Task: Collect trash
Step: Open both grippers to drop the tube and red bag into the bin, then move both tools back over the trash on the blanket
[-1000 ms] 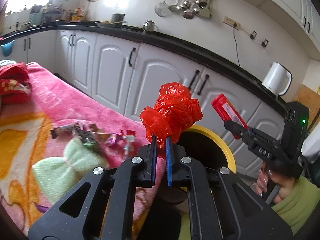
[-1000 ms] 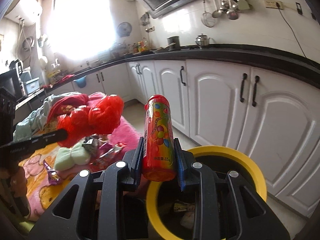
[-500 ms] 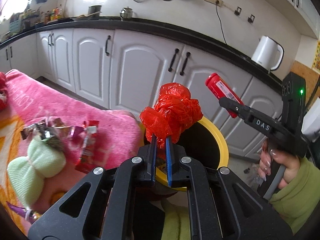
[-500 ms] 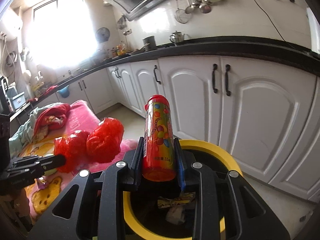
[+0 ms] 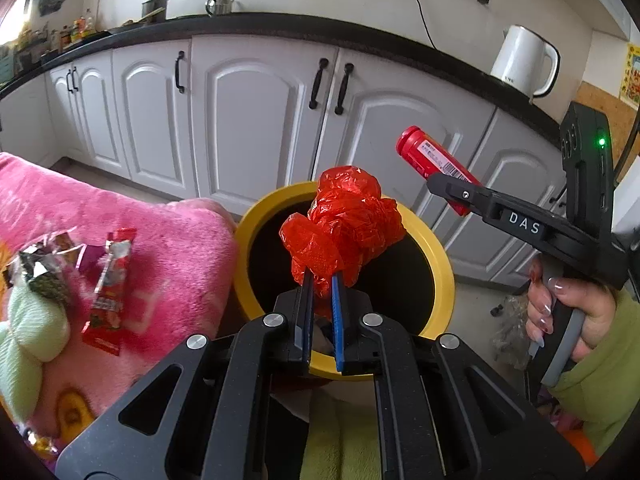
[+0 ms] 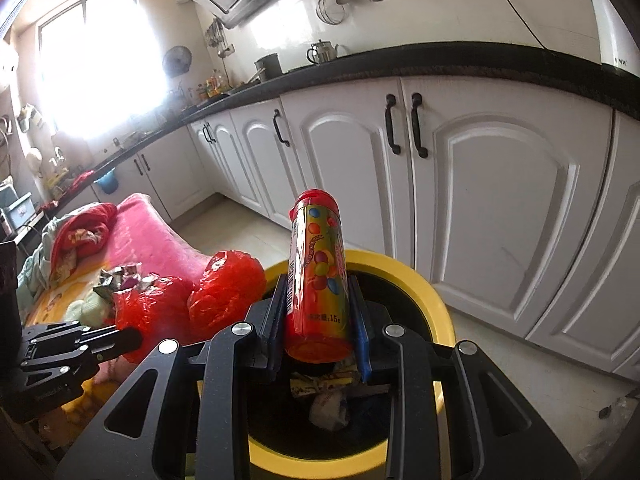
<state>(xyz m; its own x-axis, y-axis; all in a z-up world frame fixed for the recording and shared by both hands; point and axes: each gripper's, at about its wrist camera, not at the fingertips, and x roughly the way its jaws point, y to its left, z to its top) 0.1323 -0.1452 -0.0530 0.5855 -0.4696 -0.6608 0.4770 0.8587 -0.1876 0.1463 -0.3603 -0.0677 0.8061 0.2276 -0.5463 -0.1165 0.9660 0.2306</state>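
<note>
Holding trash (image 5: pixel 344 224) over bin (image 5: pixel 440 264)

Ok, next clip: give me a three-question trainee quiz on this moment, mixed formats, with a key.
1. True or false: the left gripper is shut on the red plastic bag.
2. Multiple choice: what does the right gripper hold? A) a white kettle B) a red-capped candy tube C) a metal ladle
3. Short answer: which loose pieces of trash lie on the pink blanket, and where does the yellow-rimmed bin sit relative to the two held items?

Key:
1. True.
2. B.
3. A red sachet and crumpled foil wrappers; the bin sits below the bag and the tube, with trash already inside.
</note>
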